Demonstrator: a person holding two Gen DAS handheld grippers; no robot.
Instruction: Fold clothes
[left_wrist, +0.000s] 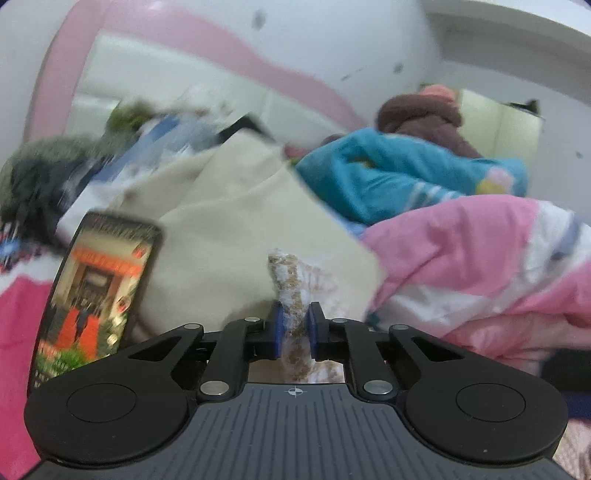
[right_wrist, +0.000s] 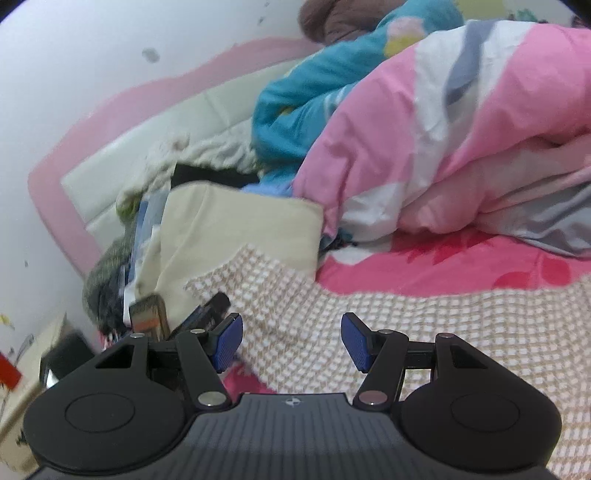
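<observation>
Beige-and-white checked cloth (right_wrist: 424, 332) lies spread on the bed's pink floral sheet (right_wrist: 443, 262), near the cream pillow (right_wrist: 236, 225). Left tool (left_wrist: 294, 328) is clamped on a bunched corner of it; right tool (right_wrist: 291, 341) hovers above it, jaws apart, holding nothing
</observation>
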